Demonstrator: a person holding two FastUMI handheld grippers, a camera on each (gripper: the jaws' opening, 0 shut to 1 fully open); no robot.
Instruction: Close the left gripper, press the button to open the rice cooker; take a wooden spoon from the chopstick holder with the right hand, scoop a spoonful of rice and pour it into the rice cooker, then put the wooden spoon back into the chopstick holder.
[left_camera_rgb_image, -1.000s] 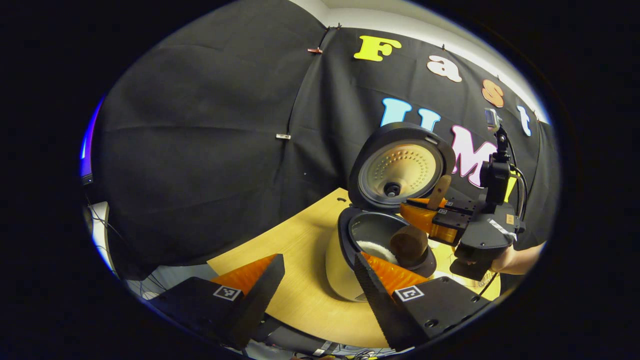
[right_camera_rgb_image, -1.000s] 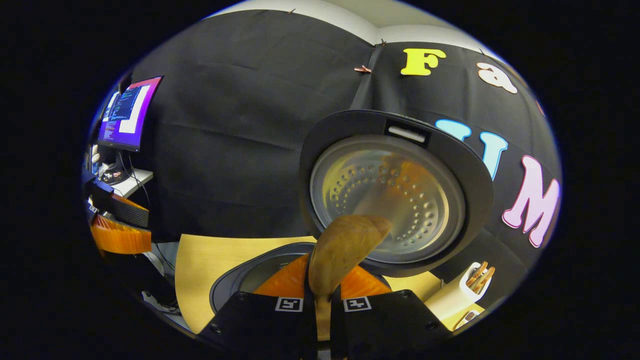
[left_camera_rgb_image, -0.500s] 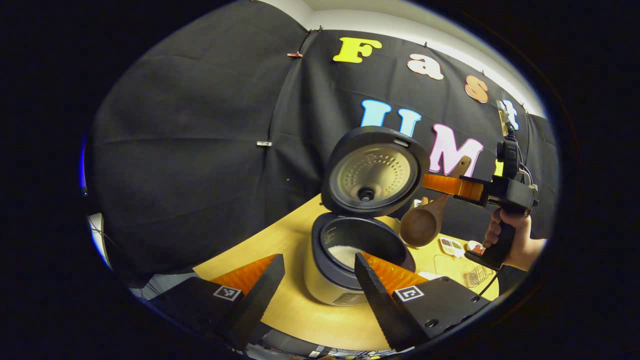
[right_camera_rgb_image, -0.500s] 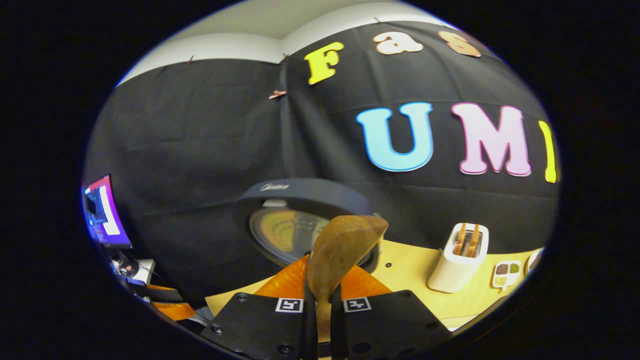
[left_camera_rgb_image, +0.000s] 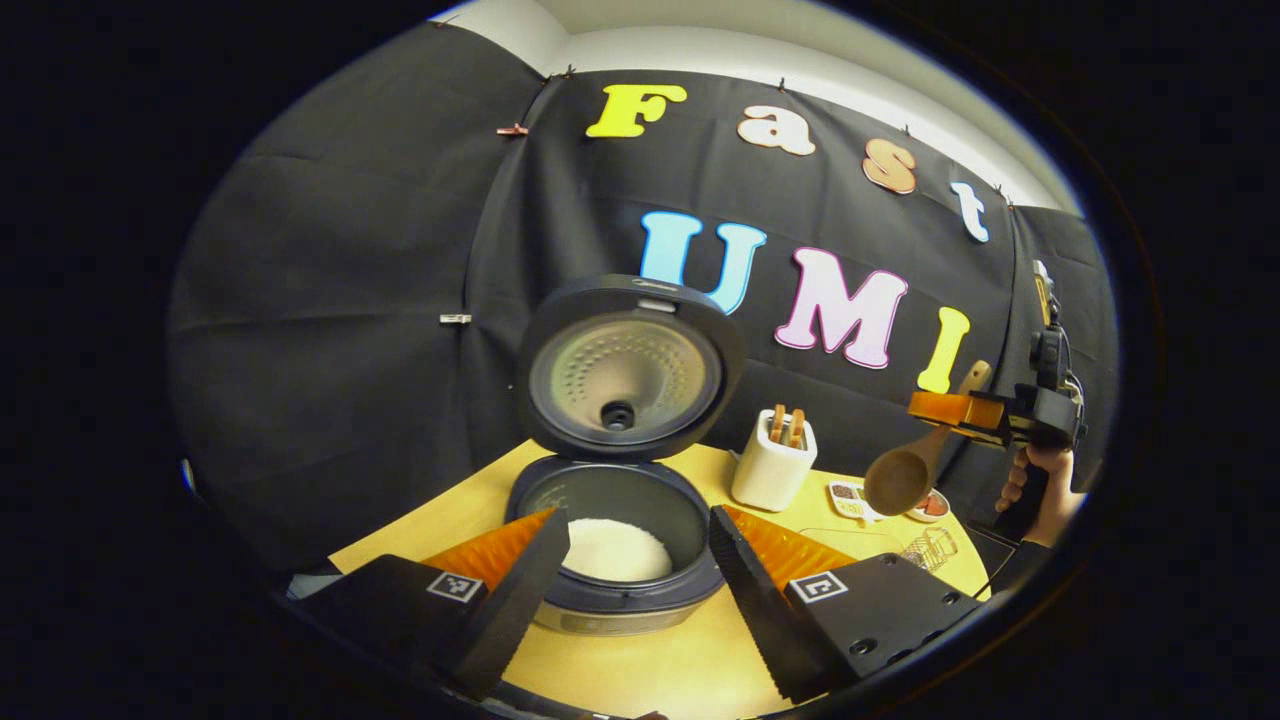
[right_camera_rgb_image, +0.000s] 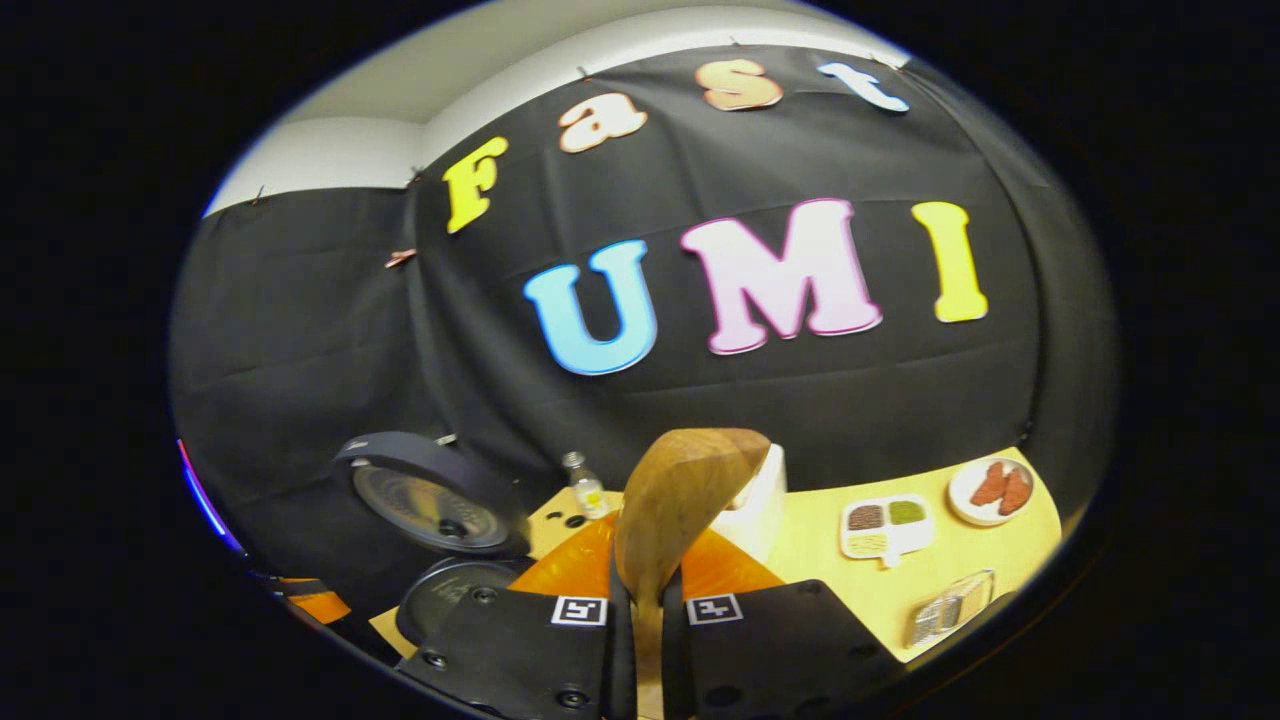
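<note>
While the left tongs (left_camera_rgb_image: 630, 590) are gaping before the open rice cooker (left_camera_rgb_image: 620, 545), the right tongs (right_camera_rgb_image: 640, 625) are clamping the wooden spoon (right_camera_rgb_image: 680, 500); its handle is slanting, bowl lowest.

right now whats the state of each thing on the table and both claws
cream rice cooker with black lid: lid up, white rice inside
brown wooden spoon: held in the air, bowl looks empty
white chopstick holder: upright, wooden utensils inside
left claw: open, empty
right claw: shut on the spoon handle
small white sectioned dish: filled

Smooth wooden spoon (right_camera_rgb_image: 680, 500); matt, dimpled metal inner lid (left_camera_rgb_image: 625, 372).
</note>
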